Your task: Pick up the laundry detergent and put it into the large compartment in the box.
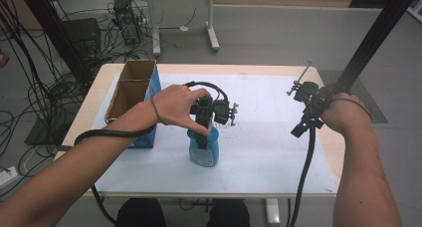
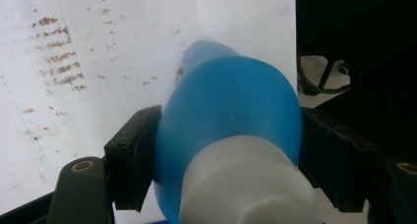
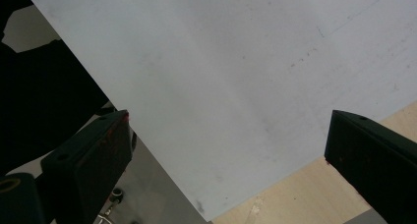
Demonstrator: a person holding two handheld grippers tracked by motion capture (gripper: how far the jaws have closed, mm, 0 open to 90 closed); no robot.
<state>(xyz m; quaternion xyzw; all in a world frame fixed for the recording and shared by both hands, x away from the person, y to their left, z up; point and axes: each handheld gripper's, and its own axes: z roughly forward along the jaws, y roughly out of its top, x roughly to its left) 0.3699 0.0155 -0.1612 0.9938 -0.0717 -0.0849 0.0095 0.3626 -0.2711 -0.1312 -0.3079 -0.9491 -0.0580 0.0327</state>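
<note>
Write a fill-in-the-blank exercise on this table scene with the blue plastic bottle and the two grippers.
1. The left gripper has its jaws closed on the blue plastic bottle, just below its ____ cap.
2. The open brown cardboard box with blue sides stands on the bottle's ____ in the high view.
3. The right gripper holds ____ between its jaws.

Missing words: white; left; nothing
</note>
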